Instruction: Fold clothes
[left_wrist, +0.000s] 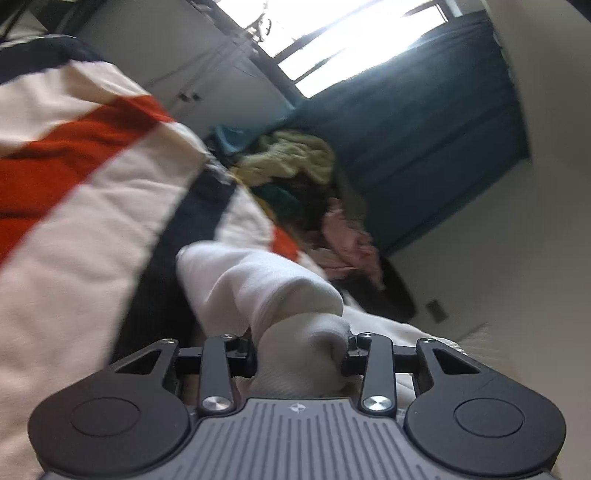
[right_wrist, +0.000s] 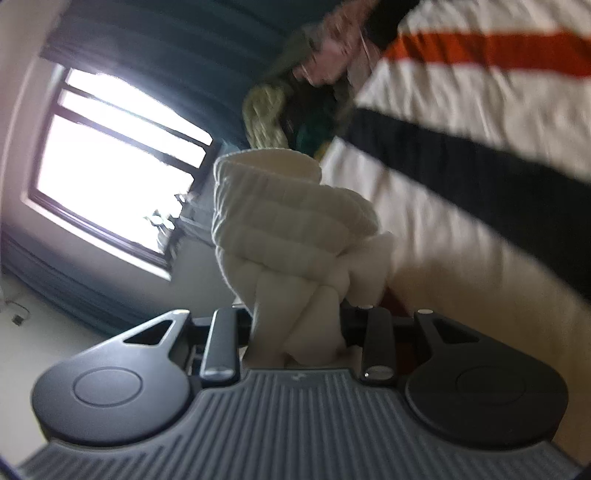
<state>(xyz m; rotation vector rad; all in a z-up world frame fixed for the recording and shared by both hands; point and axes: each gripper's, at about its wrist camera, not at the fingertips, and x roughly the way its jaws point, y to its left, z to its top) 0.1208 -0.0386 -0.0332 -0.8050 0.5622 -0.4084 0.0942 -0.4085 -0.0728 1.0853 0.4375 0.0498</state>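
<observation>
Clearly the striped garment (left_wrist: 85, 177), white with orange and dark bands, is stretched up between both tools, each end bunched into a white wad. One wad sits clamped in the left tongs (left_wrist: 301, 360) and the ribbed cuff (right_wrist: 280, 221) is pinched fast in the right tongs (right_wrist: 295, 332). Behind it lies a pile of mixed clothes (left_wrist: 295, 173) against a teal curtain (left_wrist: 424, 129), beside a bright window (right_wrist: 110, 162)

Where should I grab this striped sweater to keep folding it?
By its white ribbed cuffs, one per gripper, as now: the left gripper clamps one bunched cuff, the right gripper the other cuff. The sweater hangs between them, so come in from the sleeve ends.
</observation>
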